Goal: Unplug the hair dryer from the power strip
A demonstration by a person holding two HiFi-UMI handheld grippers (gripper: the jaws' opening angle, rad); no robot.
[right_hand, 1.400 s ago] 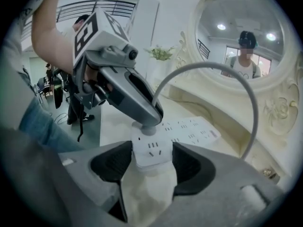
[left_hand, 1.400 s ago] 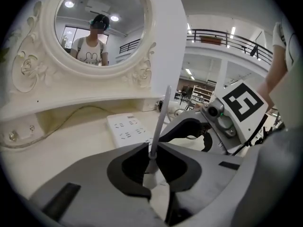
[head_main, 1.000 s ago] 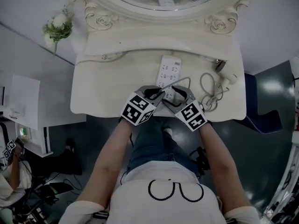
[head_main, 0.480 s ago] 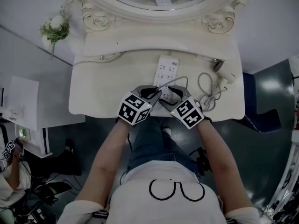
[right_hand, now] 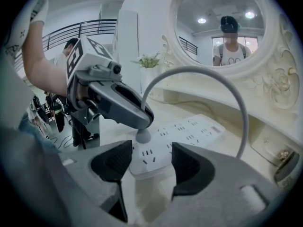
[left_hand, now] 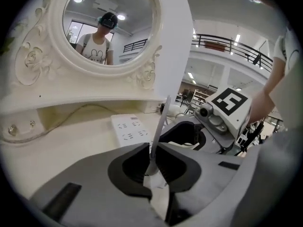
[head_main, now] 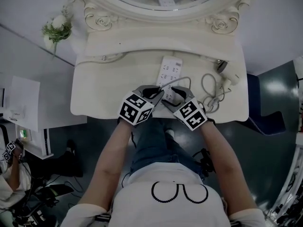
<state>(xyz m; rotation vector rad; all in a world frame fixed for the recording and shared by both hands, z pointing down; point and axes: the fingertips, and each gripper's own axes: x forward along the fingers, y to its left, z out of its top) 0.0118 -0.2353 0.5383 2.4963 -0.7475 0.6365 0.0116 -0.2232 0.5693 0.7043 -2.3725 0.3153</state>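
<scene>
A white power strip (head_main: pixel 171 69) lies on the cream dressing table (head_main: pixel 104 89). The white hair dryer (head_main: pixel 230 78) rests at the table's right, and its grey cord (head_main: pixel 182 81) arcs back to the strip's near end. My left gripper (head_main: pixel 158 93) is shut on the grey plug's neck (left_hand: pixel 152 151), and the cord (left_hand: pixel 161 119) rises from between its jaws. In the right gripper view the plug (right_hand: pixel 141 136) sits at the strip's surface (right_hand: pixel 189 129) under the left gripper (right_hand: pixel 142 119). My right gripper (right_hand: pixel 151 162) straddles the strip's near end, its jaws against both sides.
Loose cord loops (head_main: pixel 210 91) lie between the strip and the dryer. An ornate oval mirror frame (head_main: pixel 156 13) and a raised shelf (head_main: pixel 156 44) back the table. White flowers (head_main: pixel 57 30) stand at the far left. The table's front edge runs just under both grippers.
</scene>
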